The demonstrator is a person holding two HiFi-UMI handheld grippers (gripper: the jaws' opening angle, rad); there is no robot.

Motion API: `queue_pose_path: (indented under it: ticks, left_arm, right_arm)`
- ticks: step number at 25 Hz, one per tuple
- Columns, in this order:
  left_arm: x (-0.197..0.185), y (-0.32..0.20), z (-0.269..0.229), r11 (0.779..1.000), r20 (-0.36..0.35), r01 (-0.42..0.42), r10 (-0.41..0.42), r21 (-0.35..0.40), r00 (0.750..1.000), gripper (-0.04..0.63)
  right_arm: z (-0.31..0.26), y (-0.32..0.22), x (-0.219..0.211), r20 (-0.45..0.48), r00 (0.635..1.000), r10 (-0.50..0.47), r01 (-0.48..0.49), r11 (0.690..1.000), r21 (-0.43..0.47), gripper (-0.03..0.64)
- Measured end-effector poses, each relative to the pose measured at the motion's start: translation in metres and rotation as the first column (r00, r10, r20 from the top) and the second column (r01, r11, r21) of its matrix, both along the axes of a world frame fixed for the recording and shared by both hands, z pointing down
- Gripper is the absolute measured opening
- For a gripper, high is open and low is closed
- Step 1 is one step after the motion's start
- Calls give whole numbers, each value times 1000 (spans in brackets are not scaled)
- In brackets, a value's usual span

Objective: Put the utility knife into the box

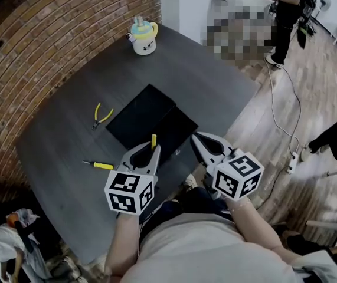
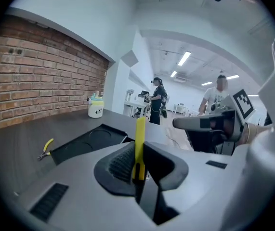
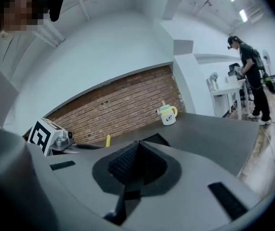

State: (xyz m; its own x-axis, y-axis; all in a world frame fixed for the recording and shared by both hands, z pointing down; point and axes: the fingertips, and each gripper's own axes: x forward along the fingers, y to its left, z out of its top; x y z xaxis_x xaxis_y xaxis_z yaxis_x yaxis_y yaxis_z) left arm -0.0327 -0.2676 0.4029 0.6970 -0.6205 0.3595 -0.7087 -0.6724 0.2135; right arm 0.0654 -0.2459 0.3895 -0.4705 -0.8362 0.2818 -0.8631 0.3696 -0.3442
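2 grippers over a table (image 1: 56, 140) — nothing boxed yet.
Shows left gripper (image 1: 154, 150) pinching yellow utility knife (image 1: 153, 140) upright by the open box (image 1: 140, 114), probably for a straight drop; right gripper (image 1: 196, 139) closed, empty.

Both bare forearms reach forward: the left claw (image 1: 154, 151), aimed at 12 o'clock, pinches a yellow knife (image 2: 140, 134) upright; the right claw (image 1: 196, 139), at its 3 o'clock, is closed and empty, angled toward 11 o'clock.
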Motion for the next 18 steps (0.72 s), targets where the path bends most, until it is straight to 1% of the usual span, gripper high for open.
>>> queue_pose_path:
  ticks: [3, 6, 12, 15, 18]
  left_arm:
    - [8, -15, 6, 1000, 85, -1, 0, 10, 996, 66]
    - [13, -23, 17, 1000, 166, 0, 0, 2, 986, 66]
    - [20, -33, 40, 999, 264, 19, -8, -40, 964, 66]
    - [28, -35, 52, 998, 306, 12, 6, -56, 952, 66]
    - [35, -37, 65, 997, 357, -8, 33, -73, 934, 66]
  right_arm:
    - [0, -18, 8, 13, 999, -36, 36, 999, 5, -6]
    - [3, -31, 14, 26, 997, -72, 72, 997, -15, -6]
    - [16, -51, 23, 37, 992, -124, 126, 991, -53, -6]
    - [22, -55, 25, 43, 989, -142, 145, 987, -73, -6]
    - [26, -58, 30, 45, 988, -151, 154, 984, -87, -6]
